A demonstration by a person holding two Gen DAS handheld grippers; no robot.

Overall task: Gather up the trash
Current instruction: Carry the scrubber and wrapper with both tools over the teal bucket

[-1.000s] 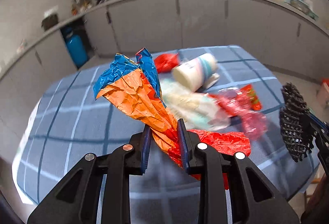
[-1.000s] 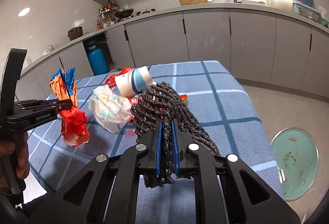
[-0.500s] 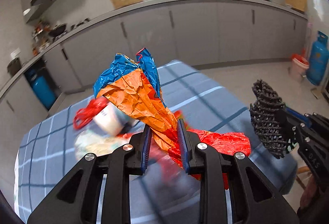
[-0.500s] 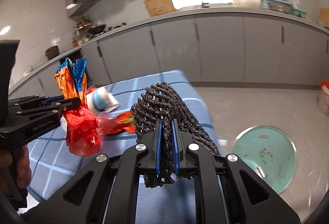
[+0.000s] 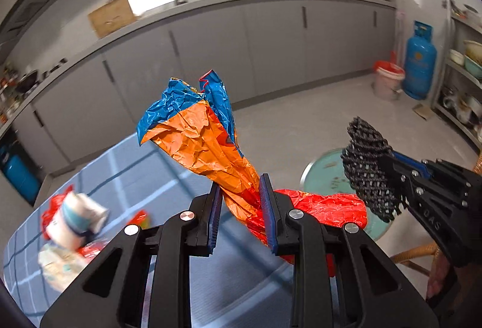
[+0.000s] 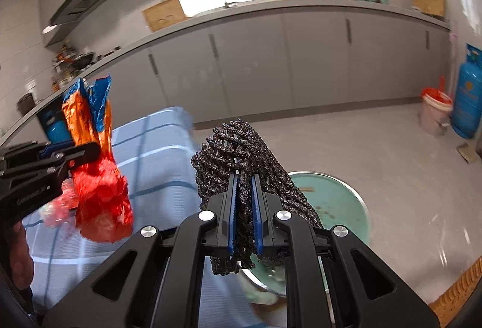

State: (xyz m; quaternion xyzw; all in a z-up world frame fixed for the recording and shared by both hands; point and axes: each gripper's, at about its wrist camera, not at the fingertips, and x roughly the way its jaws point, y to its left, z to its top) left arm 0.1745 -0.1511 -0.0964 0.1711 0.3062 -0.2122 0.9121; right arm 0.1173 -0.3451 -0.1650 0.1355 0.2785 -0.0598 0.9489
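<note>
Two light, soft items | left gripper [image 5: 241, 216] pinches crinkly wrapper [image 5: 201, 141] mid-length | right gripper [image 6: 244, 207] clamps springy black mesh [image 6: 241, 153] mid-fold

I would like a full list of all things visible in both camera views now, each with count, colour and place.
snack wrapper: one, orange, blue and red, held in the left tongs
mesh net: one, black, held in the right tongs
basin: one, pale green, on the floor beside the table
table: one, blue checked cloth, left of the basin
paper cup: one, white and blue, lying on the table
gas cylinder: one, blue, right wall
bucket: one, white with red, beside the cylinder
left tongs: black, blue pads
right tongs: black, blue pads
</note>
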